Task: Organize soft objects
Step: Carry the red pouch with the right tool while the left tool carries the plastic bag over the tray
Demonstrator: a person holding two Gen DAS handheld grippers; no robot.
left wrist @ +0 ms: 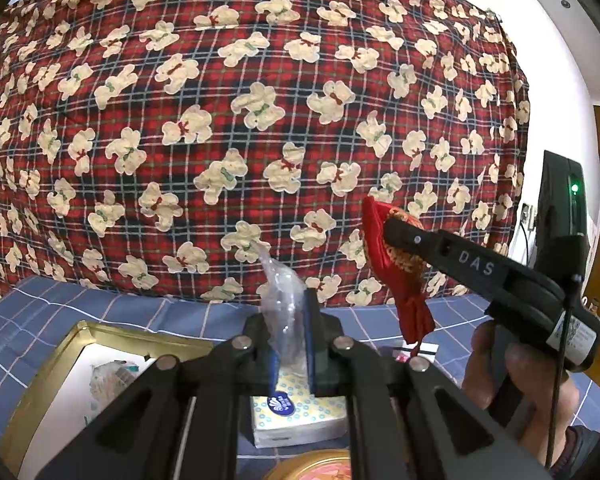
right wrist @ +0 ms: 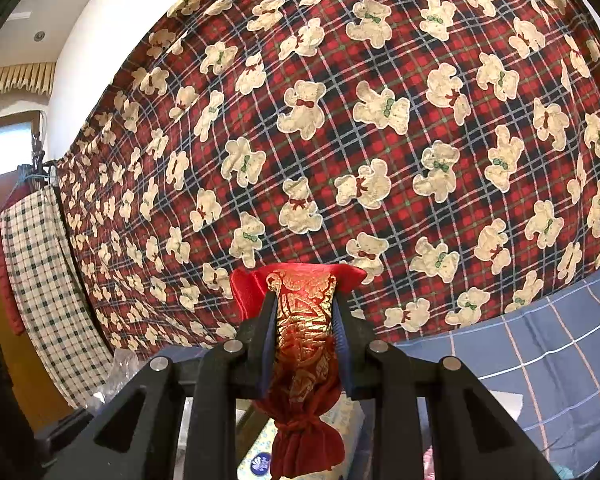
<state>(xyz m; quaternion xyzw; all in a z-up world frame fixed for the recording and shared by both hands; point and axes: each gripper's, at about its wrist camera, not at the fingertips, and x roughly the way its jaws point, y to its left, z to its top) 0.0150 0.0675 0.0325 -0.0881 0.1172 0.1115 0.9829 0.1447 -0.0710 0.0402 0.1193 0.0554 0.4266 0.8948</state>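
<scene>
Jaws clamp red pouch (right wrist: 304, 344), perhaps plastic wrap (left wrist: 284, 312) (left)

Both wrist views face bear-print cloth (left wrist: 260, 100) closely; tissue pack (left wrist: 296, 416) shared.

home bedroom: teddy-bear quilt (left wrist: 260, 100)

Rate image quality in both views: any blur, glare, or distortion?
Left wrist: sharp, strong fisheye bowing of the bear cloth, dark vignette corners, mild sheen on the plastic bag. Right wrist: equally sharp and bowed, with window glare at the left edge; pouch well lit.
</scene>
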